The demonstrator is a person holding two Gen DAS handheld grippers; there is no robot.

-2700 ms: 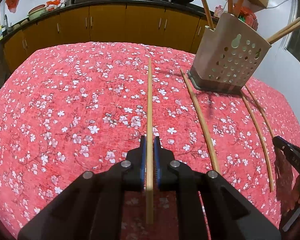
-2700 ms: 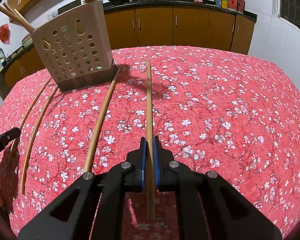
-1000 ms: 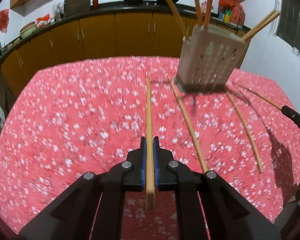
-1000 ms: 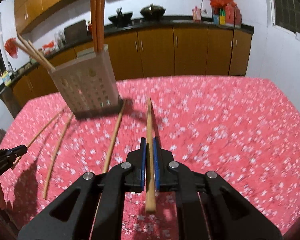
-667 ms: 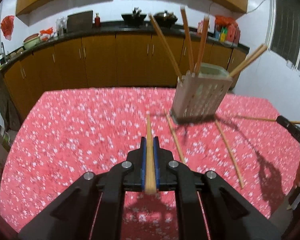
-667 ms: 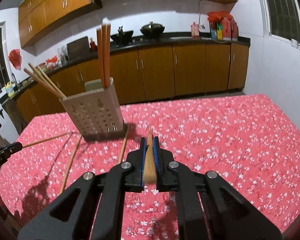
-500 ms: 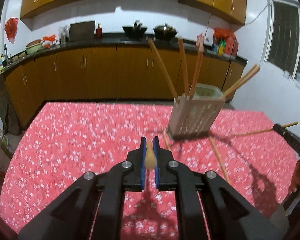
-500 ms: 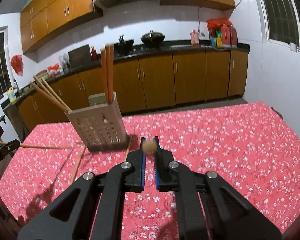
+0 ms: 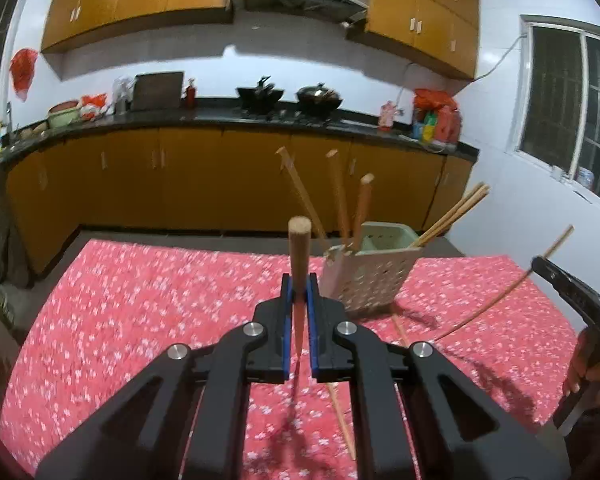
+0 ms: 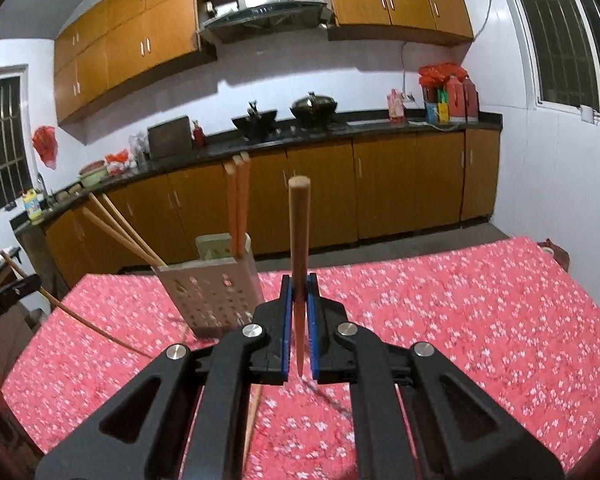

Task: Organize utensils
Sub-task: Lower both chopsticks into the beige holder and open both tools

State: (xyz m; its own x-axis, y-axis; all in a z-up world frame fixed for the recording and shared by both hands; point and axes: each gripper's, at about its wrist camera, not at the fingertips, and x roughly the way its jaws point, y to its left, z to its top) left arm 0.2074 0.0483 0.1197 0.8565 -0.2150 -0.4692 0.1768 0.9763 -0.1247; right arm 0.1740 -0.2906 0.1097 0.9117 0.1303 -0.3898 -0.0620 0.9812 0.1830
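Note:
My left gripper [image 9: 299, 286] is shut on a wooden chopstick [image 9: 299, 256], lifted off the table and pointing up and away. My right gripper [image 10: 299, 286] is shut on another chopstick [image 10: 299, 236], also raised. A perforated beige utensil holder [image 9: 370, 276] stands on the red floral tablecloth [image 9: 140, 312] and holds several chopsticks; it also shows in the right wrist view [image 10: 212, 292]. The right gripper with its chopstick shows at the right edge of the left wrist view [image 9: 500, 300]. The left gripper's chopstick shows at the left of the right wrist view [image 10: 80, 318].
A loose chopstick [image 9: 342, 416] lies on the cloth in front of the holder, also seen in the right wrist view [image 10: 252, 420]. Kitchen cabinets and a counter with woks [image 9: 260, 96] run behind the table. A white wall is to the right.
Both grippers have lifted their chopsticks off the table and risen, tilting upward. The holder now sits lower and farther off in both views.

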